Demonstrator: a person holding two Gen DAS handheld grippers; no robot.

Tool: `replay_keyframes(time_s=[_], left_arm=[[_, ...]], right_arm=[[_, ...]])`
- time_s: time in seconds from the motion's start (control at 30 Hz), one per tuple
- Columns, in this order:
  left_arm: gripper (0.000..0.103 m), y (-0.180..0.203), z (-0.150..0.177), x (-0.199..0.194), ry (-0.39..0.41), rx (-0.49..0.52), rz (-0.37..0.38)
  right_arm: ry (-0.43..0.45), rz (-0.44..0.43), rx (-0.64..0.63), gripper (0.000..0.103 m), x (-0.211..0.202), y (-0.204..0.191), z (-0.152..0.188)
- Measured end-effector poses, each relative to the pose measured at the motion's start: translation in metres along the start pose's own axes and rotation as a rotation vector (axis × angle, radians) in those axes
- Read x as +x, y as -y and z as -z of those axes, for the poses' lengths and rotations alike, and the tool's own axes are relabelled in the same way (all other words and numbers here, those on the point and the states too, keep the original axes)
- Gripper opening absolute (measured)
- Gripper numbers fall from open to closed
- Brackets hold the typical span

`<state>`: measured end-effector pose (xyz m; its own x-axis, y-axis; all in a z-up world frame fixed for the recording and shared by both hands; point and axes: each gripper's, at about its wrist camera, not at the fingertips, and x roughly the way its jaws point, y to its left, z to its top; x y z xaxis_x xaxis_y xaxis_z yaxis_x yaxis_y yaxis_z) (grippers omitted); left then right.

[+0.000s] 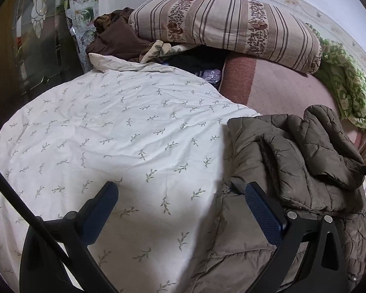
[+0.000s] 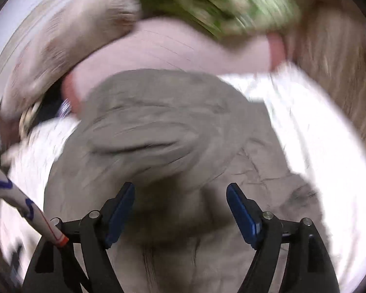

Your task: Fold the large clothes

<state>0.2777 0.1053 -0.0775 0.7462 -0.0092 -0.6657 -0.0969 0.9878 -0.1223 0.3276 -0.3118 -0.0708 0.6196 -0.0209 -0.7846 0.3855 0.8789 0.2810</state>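
A brown quilted jacket [image 1: 305, 151] lay bunched on a white leaf-print sheet [image 1: 114, 127] covering the bed, one sleeve folded across its body. The left gripper [image 1: 180, 210] hung over the sheet at the jacket's edge, jaws wide apart with nothing between them. The right gripper [image 2: 180, 210] hovered above the jacket, jaws also spread and empty; its view was blurred. A striped pillow [image 1: 227, 26] sat beyond.

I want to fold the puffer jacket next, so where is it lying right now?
The olive-brown puffer jacket lies bunched on the leaf-print sheet at the left wrist view's right side, below the green blanket.
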Motion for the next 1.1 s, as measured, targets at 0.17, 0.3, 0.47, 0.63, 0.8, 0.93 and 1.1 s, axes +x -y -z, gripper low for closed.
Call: replay_keyframes(time_s=[0.17, 0.3, 0.47, 0.63, 0.8, 0.93, 1.1], left_arm=[[0.103, 0.007, 0.001, -0.003, 0.018, 0.020, -0.011], [0.103, 0.008, 0.007, -0.026, 0.027, 0.011, 0.039], [0.103, 0.040, -0.002, -0.047, 0.014, 0.049, 0.106], [0.103, 0.124, -0.034, -0.042, 0.042, 0.191, 0.133], [0.103, 0.212, -0.060, 0.013, -0.031, 0.313, 0.192], [0.098, 0.255, -0.062, 0.066, -0.112, 0.351, 0.181], [0.092, 0.251, -0.029, 0.124, -0.223, 0.382, 0.052]], right_arm=[[-0.032, -0.106, 0.082, 0.034, 0.035, 0.005, -0.013], [-0.054, -0.274, 0.043, 0.011, 0.016, 0.003, -0.001], [-0.053, -0.319, -0.050, 0.010, -0.025, 0.026, 0.049], [-0.122, -0.269, -0.061, 0.010, 0.004, 0.058, 0.065], [-0.136, -0.324, -0.020, 0.010, 0.022, 0.073, 0.069], [-0.138, -0.314, -0.062, 0.011, 0.027, 0.074, 0.075], [-0.145, -0.315, -0.088, 0.015, 0.038, 0.070, 0.078]])
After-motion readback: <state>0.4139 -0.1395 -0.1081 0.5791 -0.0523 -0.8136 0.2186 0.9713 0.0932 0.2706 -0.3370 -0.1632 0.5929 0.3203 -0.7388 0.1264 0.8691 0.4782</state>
